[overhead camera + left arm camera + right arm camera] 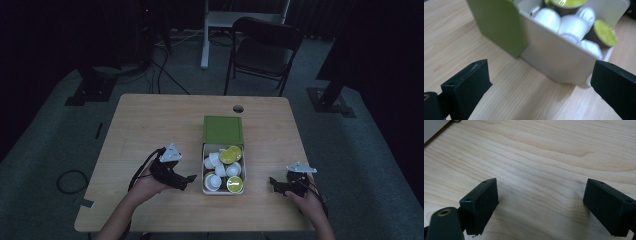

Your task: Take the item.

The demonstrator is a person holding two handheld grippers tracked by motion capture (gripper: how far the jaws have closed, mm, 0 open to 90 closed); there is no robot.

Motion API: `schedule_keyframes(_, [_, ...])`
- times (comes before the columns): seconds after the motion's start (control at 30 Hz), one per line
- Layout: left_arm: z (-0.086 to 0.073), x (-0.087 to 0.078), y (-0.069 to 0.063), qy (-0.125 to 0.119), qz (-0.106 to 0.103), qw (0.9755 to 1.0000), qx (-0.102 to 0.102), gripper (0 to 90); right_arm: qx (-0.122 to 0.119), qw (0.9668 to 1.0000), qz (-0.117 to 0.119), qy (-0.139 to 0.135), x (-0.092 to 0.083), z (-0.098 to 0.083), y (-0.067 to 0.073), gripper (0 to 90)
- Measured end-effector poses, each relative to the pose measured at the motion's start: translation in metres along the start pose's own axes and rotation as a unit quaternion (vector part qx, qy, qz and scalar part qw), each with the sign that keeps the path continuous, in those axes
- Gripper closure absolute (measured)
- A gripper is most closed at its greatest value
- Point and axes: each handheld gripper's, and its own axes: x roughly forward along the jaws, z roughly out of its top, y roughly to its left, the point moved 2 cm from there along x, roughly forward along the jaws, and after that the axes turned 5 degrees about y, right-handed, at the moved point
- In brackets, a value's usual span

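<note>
Left claw point(189, 178) sits wide open and empty, jaws spread well apart in the left gripper view, touching nothing; the white box point(204, 176) of capsules lies just beside it at about three o'clock on the surface point(145, 125), near wall facing the jaws; the box's long axis runs twelve to six, its green lid point(223, 129) standing open at the twelve o'clock end; in the left gripper view the box wall point(554, 60) fills the gap ahead, white and yellow-topped capsules point(571, 25) heaped inside; right claw point(272, 183) is equally wide and empty, resting low over bare wood at the box's four o'clock, a little farther off; so the left hand looks nearer, and I'd judge the coming reach goes rightward into the box.
</note>
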Motion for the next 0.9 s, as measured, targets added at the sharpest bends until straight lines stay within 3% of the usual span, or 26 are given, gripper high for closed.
schedule_keyframes(0.6, [0.04, 0.011, -0.016, -0.012, -0.025, 0.9991, 0.033, 2.4, 0.0, 1.0, 0.0, 0.0, 0.0, 0.0, 0.0, 12.1])
schedule_keyframes(0.9, [0.057, 0.026, -0.026, -0.003, -0.034, 0.9978, 0.057, 2.5, 0.0, 1.0, 0.0, -0.001, 0.0, 0.0, 0.0, 12.1])
